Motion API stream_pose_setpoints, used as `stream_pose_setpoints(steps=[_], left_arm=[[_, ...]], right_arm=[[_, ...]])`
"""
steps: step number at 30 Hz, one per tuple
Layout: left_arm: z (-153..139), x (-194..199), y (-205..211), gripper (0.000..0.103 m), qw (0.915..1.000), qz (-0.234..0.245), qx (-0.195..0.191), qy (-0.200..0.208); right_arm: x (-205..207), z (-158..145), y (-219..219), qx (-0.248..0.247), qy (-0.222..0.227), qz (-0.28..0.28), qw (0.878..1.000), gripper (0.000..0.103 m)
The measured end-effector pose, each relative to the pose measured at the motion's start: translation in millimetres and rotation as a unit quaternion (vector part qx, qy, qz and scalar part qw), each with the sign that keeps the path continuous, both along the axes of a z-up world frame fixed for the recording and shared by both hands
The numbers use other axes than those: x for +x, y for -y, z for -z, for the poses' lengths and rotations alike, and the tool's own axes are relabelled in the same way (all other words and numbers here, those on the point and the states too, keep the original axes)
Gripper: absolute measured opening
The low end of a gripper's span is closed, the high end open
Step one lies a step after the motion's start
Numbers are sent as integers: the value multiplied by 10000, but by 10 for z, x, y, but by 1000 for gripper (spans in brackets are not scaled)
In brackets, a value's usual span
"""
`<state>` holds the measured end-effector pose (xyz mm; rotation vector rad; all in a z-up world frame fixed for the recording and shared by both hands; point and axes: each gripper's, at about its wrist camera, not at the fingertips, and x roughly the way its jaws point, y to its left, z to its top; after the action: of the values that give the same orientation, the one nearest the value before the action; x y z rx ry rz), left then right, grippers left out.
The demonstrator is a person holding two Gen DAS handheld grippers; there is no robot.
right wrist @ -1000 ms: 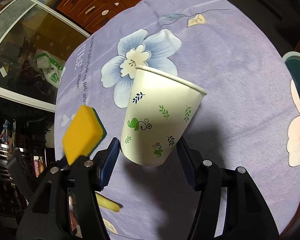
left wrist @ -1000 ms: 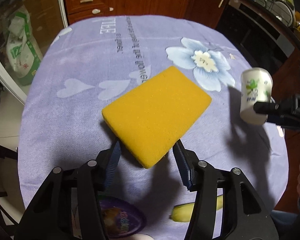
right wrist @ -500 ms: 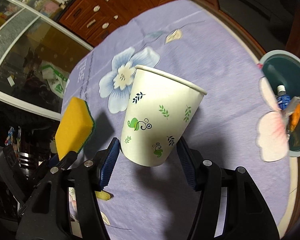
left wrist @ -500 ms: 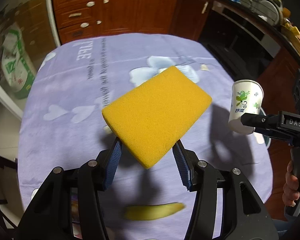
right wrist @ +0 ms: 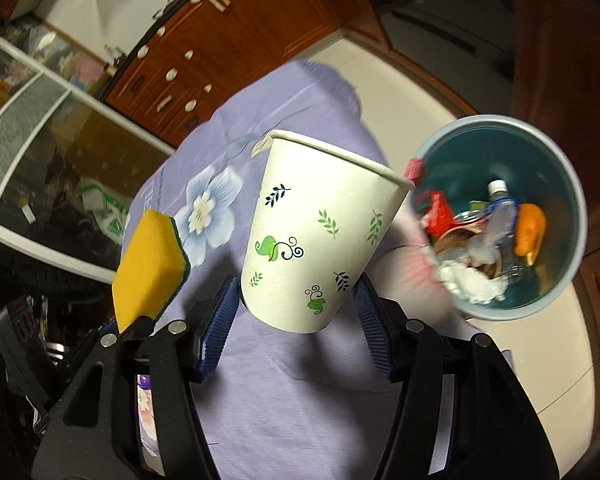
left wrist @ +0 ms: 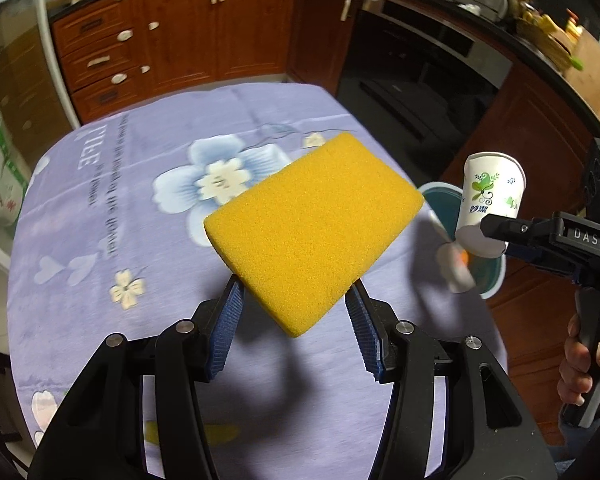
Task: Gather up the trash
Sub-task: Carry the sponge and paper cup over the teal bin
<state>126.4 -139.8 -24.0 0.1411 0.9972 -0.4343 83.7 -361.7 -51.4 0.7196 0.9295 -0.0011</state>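
My left gripper (left wrist: 294, 330) is shut on a yellow sponge (left wrist: 314, 228) and holds it above the purple flowered tablecloth (left wrist: 140, 208). The sponge also shows at the left of the right wrist view (right wrist: 150, 264), with a green scouring side. My right gripper (right wrist: 296, 326) is shut on a white paper cup (right wrist: 320, 236) with green leaf prints, held in the air near the table's right edge. The cup also shows in the left wrist view (left wrist: 490, 196). A teal trash bin (right wrist: 564, 184) stands on the floor to the right, with a bottle, wrappers and tissue inside.
A banana peel (left wrist: 204, 434) lies on the cloth near the front edge. Wooden cabinets (left wrist: 180, 32) stand behind the table. A glass door (right wrist: 40, 152) is at the left. The tiled floor (right wrist: 560, 380) surrounds the bin.
Both grippers have risen and swung to the right with the sponge and the cup still held. The trash bin has come into full view beside the cup.
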Motion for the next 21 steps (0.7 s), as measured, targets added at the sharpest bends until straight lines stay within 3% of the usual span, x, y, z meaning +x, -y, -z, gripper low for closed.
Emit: stream_pose_setpoints(steps=[12, 21], left_arm=[[-69, -150, 986, 54, 9966, 775, 264, 106], [94, -188, 1856, 54, 9892, 1385, 483, 39]], right_arm=[[-640, 19, 1069, 69, 260, 1050, 9941, 57], [-870, 177, 1493, 205, 130, 1299, 9912, 57]])
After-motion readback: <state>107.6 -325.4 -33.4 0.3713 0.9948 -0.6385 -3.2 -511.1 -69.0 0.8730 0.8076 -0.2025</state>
